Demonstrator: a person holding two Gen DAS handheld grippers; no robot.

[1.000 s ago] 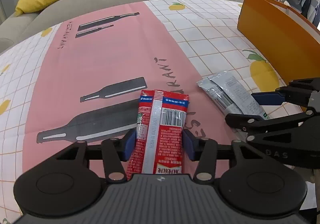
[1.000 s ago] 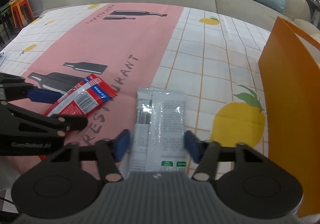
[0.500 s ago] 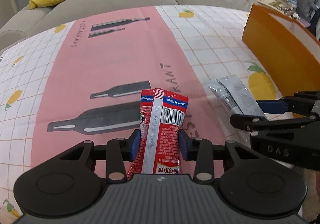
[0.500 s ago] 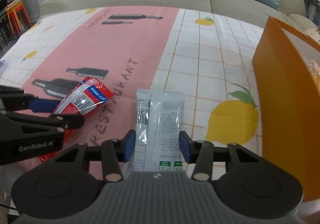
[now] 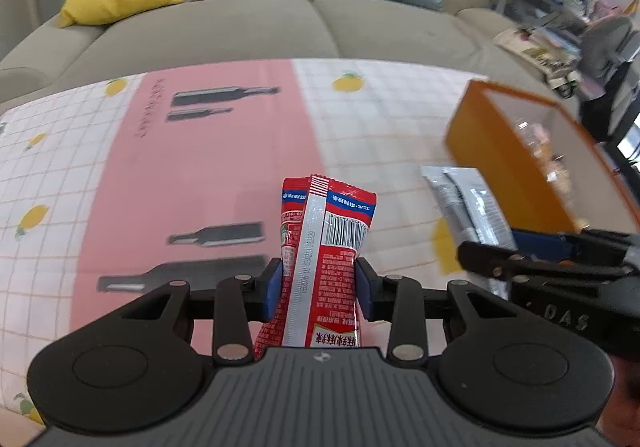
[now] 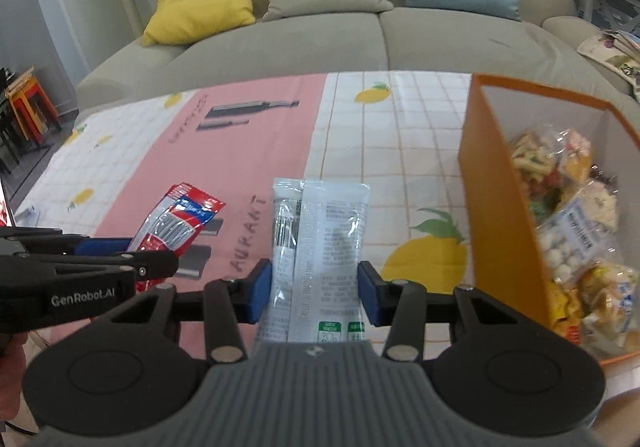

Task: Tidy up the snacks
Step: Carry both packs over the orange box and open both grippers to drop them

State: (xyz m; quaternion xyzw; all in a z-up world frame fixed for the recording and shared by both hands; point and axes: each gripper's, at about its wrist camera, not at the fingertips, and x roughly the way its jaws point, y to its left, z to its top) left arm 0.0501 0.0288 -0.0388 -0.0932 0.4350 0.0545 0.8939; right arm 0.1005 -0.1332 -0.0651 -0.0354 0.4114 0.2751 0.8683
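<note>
Left wrist view: the left gripper (image 5: 318, 289) has just been closing and its fingers pinch the red snack packet (image 5: 320, 247), lifted above the table (image 5: 160, 175).

Right wrist view: the right gripper (image 6: 316, 289) clamps the silver snack packet (image 6: 320, 243), held beside the orange box (image 6: 496, 215) of bagged snacks (image 6: 572, 223).

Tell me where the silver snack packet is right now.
The silver snack packet is clamped in the right gripper, held above the tablecloth, with the orange box to its right and the red packet to its left.
</note>
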